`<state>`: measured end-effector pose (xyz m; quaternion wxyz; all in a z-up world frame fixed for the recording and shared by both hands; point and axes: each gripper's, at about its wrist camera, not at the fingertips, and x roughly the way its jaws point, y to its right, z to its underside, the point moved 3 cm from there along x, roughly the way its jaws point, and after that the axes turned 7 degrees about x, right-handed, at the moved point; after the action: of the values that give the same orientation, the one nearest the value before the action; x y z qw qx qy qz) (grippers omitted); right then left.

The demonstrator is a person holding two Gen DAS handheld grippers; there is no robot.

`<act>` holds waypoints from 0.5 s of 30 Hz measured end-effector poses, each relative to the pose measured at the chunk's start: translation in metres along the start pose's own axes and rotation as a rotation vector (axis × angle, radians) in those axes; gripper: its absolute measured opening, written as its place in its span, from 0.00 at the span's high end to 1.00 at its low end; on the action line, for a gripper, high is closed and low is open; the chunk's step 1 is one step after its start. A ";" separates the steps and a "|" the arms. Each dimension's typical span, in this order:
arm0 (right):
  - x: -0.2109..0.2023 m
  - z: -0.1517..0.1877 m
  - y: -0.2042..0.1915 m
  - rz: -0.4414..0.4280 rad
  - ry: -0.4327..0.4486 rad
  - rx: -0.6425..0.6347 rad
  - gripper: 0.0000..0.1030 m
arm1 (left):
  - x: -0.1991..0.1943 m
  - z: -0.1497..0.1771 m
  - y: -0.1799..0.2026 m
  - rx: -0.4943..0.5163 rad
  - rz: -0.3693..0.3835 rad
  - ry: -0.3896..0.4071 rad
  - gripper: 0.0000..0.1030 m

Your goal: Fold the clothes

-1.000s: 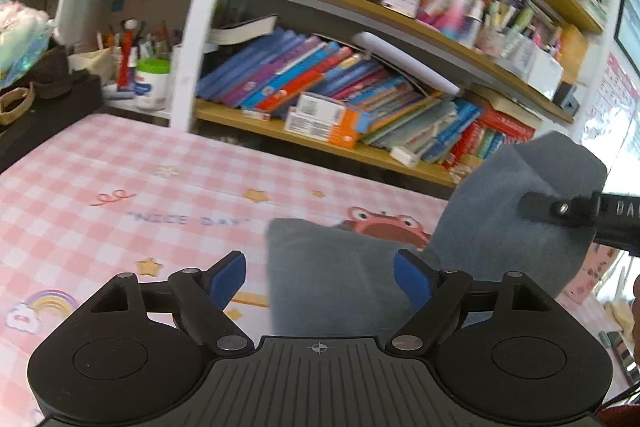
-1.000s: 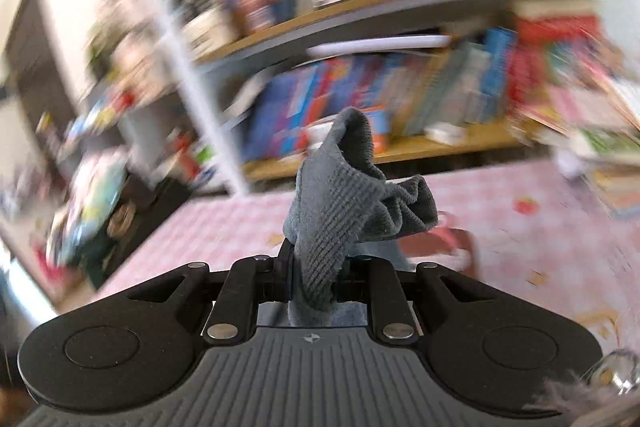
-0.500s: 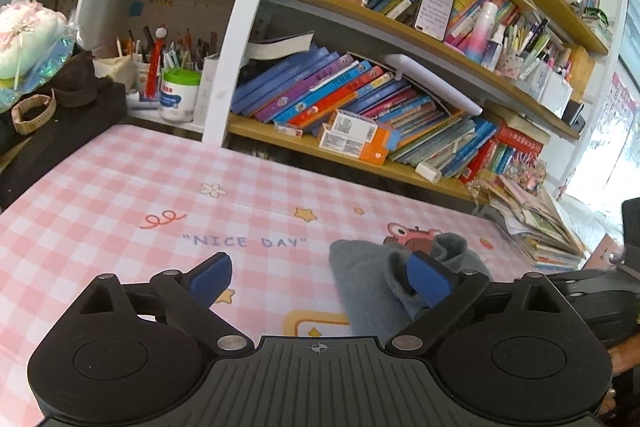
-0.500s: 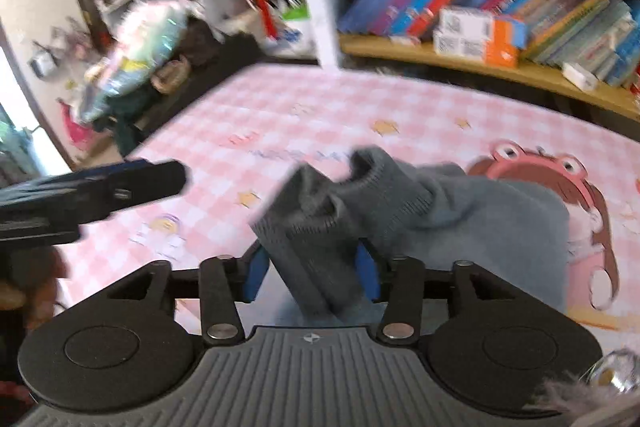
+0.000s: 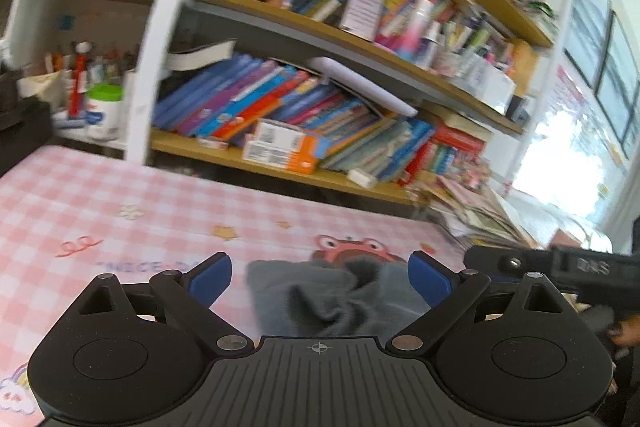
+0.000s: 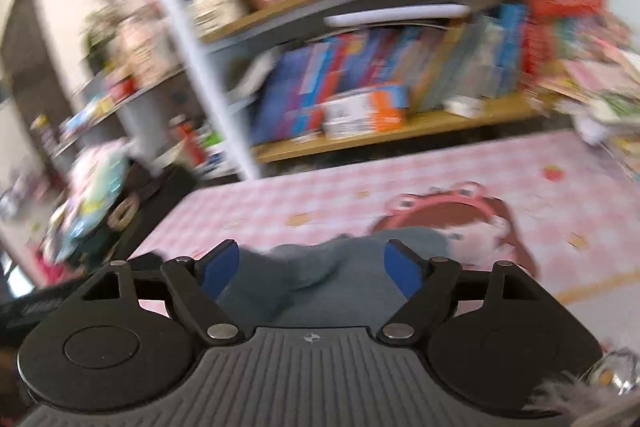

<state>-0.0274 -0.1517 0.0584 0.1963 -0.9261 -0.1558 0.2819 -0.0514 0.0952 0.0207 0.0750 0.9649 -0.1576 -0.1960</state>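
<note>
A grey knitted garment (image 5: 336, 299) lies bunched on the pink checked tablecloth (image 5: 80, 211), over a cartoon frog print. My left gripper (image 5: 320, 279) is open, its blue pads either side of the cloth and above it. The right gripper's black body (image 5: 560, 267) shows at the right edge of the left wrist view. In the right wrist view the garment (image 6: 320, 275) lies flat under my right gripper (image 6: 312, 267), which is open and holds nothing. This view is blurred by motion.
A bookshelf (image 5: 300, 115) packed with books and boxes stands along the table's far edge. Stacked magazines (image 5: 472, 203) sit at the far right. A dark bag (image 6: 132, 199) and toys lie at the left edge of the table (image 6: 560, 195).
My right gripper carried the garment's end down over the rest and opened, letting it go. The left gripper stayed open and shifted right, closer to the cloth.
</note>
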 end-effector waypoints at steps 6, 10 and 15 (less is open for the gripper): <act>0.008 0.002 0.050 0.162 -0.077 0.124 0.23 | 0.017 -0.004 0.023 0.067 0.013 -0.035 0.10; 0.019 0.007 0.066 0.173 -0.155 0.159 0.23 | 0.036 -0.004 0.032 0.117 0.007 -0.103 0.26; 0.032 0.014 0.073 0.170 -0.243 0.161 0.23 | 0.062 0.007 0.030 0.119 -0.002 -0.197 0.75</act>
<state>0.0024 -0.1987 0.0001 0.2249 -0.8763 -0.0764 0.4191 -0.0085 0.0455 -0.0011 0.0017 0.9439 -0.1747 -0.2801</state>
